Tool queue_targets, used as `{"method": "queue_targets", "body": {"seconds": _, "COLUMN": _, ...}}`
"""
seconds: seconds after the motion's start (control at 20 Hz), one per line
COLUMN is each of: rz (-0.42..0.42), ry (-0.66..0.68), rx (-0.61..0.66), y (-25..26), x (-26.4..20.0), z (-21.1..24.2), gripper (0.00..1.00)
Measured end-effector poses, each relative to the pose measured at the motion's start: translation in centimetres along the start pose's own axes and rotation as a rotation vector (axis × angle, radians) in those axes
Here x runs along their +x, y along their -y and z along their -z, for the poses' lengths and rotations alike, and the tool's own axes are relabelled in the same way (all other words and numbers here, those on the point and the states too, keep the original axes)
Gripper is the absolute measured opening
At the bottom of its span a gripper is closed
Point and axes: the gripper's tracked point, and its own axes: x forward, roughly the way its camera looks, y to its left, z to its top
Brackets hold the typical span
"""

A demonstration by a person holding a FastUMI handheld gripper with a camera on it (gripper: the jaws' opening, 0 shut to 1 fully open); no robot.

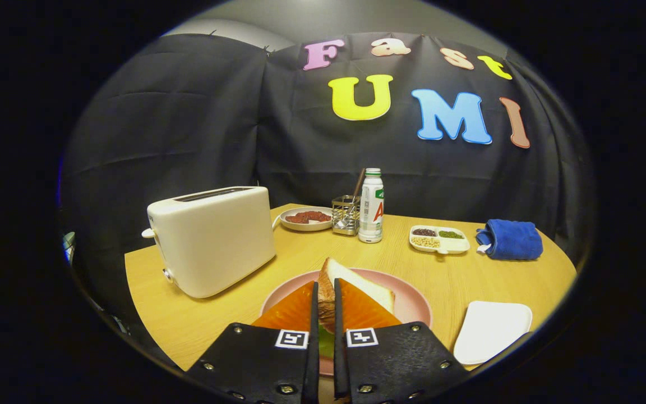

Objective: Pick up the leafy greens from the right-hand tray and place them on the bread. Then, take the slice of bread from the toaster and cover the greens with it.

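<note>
The gripper (326,306) was clamped on the bread slice (356,286), held edge-up above the pink plate (413,306), beside the toaster (211,238).

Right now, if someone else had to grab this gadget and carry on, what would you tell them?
Gripper: shut on the slice of bread, held upright over the pink plate.
Greens show between the fingers, low over the plate, so they seem already placed.
Toaster stands beyond the fingers to one side; white tray on the other side.
Left: lower the slice flat over the greens and let go.
</note>
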Motion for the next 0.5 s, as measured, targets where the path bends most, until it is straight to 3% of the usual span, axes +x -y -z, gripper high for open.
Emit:
{"method": "queue_targets", "body": {"seconds": 0.3, "rz": -0.015, "ry": -0.041, "rx": -0.03, "y": -1.2, "x": 0.5, "z": 1.3, "gripper": 0.1}}
{"method": "queue_targets", "body": {"seconds": 0.5, "rz": -0.048, "ry": -0.08, "rx": -0.021, "y": -2.3, "x": 0.6, "z": 2.2, "gripper": 0.35}}
